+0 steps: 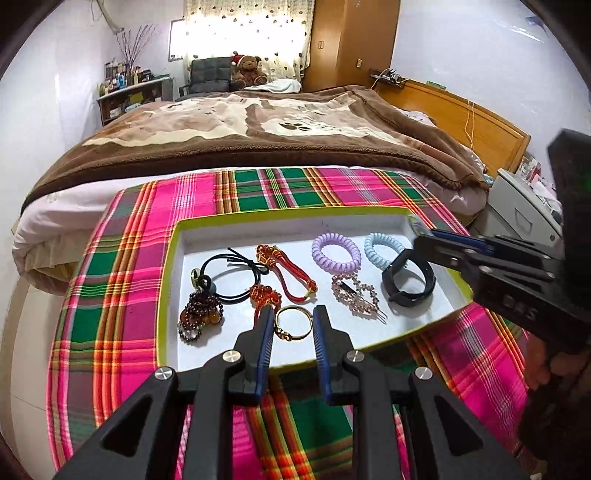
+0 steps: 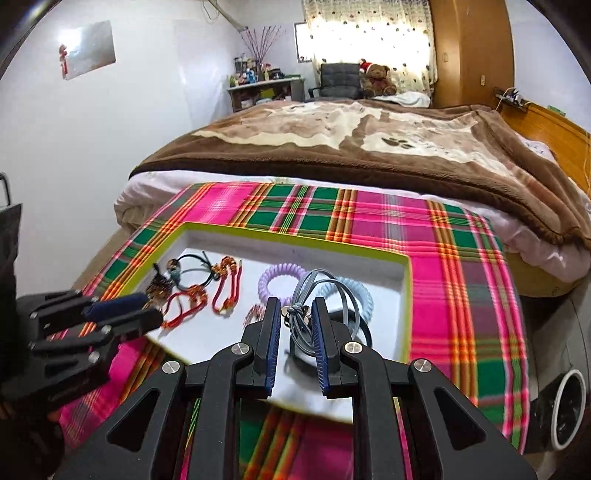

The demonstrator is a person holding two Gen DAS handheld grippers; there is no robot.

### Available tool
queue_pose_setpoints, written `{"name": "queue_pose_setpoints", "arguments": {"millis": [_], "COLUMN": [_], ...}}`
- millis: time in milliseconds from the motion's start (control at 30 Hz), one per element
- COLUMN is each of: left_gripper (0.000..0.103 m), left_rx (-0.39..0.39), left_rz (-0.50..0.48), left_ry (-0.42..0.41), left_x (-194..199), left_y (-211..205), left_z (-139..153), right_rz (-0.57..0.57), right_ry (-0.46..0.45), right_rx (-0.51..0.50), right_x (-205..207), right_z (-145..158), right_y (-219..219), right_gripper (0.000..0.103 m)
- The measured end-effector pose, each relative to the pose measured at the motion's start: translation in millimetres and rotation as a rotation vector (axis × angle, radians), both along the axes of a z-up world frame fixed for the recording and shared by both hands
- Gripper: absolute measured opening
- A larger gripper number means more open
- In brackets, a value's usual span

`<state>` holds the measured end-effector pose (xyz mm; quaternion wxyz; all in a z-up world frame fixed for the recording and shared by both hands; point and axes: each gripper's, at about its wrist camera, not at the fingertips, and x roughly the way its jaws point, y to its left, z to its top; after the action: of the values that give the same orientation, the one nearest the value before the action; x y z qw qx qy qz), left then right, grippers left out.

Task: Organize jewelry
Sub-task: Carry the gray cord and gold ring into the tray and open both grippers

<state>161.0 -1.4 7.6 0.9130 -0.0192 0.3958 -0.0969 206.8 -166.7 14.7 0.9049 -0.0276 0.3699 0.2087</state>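
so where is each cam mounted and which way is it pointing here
Left wrist: on the left gripper, looking along its open fingers over the gold ring in the white tray towards the bed; the right gripper enters from the right.
Right wrist: on the right gripper, looking over the tray, a grey hair tie between its fingers; the left gripper shows at left.
Shared: tray, purple coil hair tie, plaid cloth.

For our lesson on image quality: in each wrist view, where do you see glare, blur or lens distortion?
Left wrist view: the backlit patterned curtain is blown out; fisheye bends the brown blanketed bed; the white green-rimmed tray looks sharp. Right wrist view: the same curtain glares; the tray's near edge is smeared, and the grey hair tie between the right gripper fingers looks soft.
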Motion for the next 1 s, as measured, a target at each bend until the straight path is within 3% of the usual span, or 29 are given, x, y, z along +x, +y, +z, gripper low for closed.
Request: {"name": "queue_pose_setpoints", "arguments": {"millis": [333,1000], "left_gripper": [0.022,0.025], "left_rx": [0.000,-0.007], "left_rz": [-0.019,0.013], "left_ry": [0.042,0.089], "left_x": [15,26], "left_y": [-3,-2], "left_z": [-19,-31], "right_rz": [0.031,0.066], "right_ry": [0.085,0.102], "right_rx": [0.002,-0.069], "right_x": [42,52], "right_z": [-25,-40], "right_y": [14,31], "right_gripper": [0.018,0.018]}}
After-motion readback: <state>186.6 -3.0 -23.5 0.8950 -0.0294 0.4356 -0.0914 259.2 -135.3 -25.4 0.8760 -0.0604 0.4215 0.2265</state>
